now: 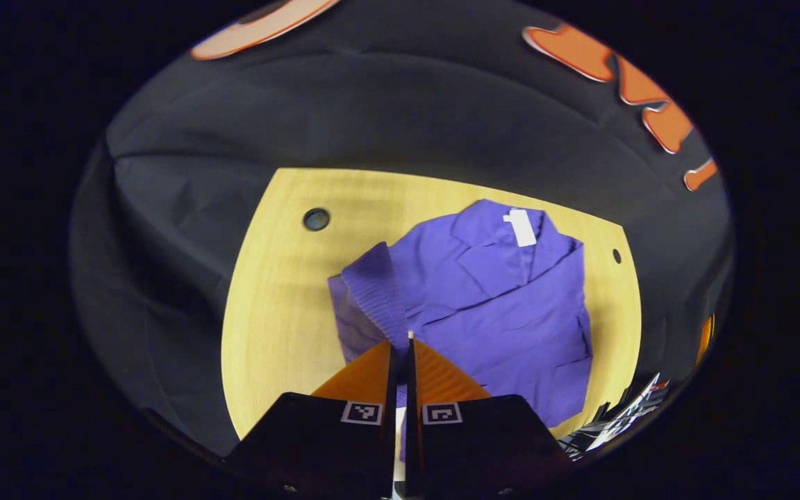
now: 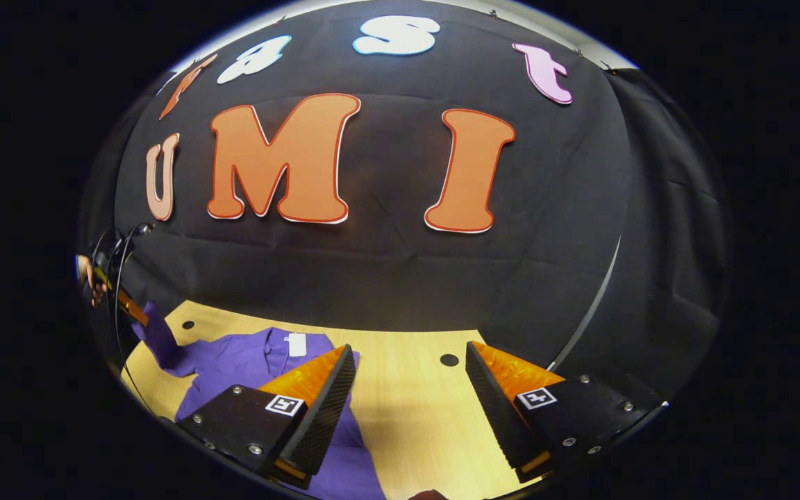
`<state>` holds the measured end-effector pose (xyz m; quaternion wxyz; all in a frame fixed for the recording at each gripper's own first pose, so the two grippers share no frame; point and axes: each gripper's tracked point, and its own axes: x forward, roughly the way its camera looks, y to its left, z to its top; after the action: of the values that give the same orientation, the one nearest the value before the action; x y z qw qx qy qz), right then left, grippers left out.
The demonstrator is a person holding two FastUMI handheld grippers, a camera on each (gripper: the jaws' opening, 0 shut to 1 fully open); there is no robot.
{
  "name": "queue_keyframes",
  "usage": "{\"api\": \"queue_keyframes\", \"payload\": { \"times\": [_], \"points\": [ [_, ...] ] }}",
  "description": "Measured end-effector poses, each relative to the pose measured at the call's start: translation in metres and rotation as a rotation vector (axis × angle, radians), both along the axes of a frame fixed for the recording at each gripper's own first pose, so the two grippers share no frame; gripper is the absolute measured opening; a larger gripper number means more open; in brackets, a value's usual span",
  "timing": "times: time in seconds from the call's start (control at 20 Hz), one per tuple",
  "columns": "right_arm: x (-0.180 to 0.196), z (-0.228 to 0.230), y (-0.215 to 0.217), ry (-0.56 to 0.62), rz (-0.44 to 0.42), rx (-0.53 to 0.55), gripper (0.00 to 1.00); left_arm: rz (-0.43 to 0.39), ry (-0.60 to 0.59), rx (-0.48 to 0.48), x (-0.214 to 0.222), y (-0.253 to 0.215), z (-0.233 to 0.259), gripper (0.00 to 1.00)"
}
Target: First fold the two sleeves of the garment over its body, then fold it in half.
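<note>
My left gripper (image 1: pixel 402 337) pinches the ribbed cuff of the purple jacket's (image 1: pixel 497 305) sleeve (image 1: pixel 372 292), lifting it at 12 o'clock above the table (image 1: pixel 275 312). My right gripper (image 2: pixel 407 368) hovers spread, jacket at 9 o'clock.

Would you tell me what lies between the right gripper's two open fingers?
In the right gripper view, only bare wooden table lies between the right gripper's fingers; the purple garment sits off to the left, behind one finger.

No readable text stands on anything here. The white tag (image 1: pixel 523 227) at the collar of the purple garment (image 1: pixel 490 305) looks blank.
</note>
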<state>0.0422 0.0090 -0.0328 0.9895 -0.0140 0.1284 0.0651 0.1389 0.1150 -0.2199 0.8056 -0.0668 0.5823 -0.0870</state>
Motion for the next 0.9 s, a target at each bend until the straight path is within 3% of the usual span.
{"api": "queue_keyframes", "payload": {
  "times": [0.35, 0.6, 0.75, 0.85, 0.9],
  "points": [
    [-0.003, -0.022, -0.035, 0.022, 0.006, 0.008, 0.95, -0.187, -0.071, -0.024, 0.024, -0.149, 0.048, 0.07],
    [-0.003, -0.039, -0.057, 0.044, 0.007, 0.042, 0.95, -0.323, -0.098, -0.039, 0.030, -0.248, 0.060, 0.07],
    [-0.004, -0.052, -0.069, 0.054, 0.006, 0.007, 0.96, -0.408, -0.121, -0.019, 0.037, -0.296, 0.053, 0.07],
    [-0.006, -0.058, -0.071, 0.066, 0.020, -0.006, 0.96, -0.436, -0.149, -0.056, 0.039, -0.326, 0.054, 0.15],
    [-0.005, -0.061, -0.069, 0.076, 0.028, -0.004, 0.95, -0.439, -0.159, -0.082, 0.035, -0.335, 0.055, 0.32]
  ]
}}
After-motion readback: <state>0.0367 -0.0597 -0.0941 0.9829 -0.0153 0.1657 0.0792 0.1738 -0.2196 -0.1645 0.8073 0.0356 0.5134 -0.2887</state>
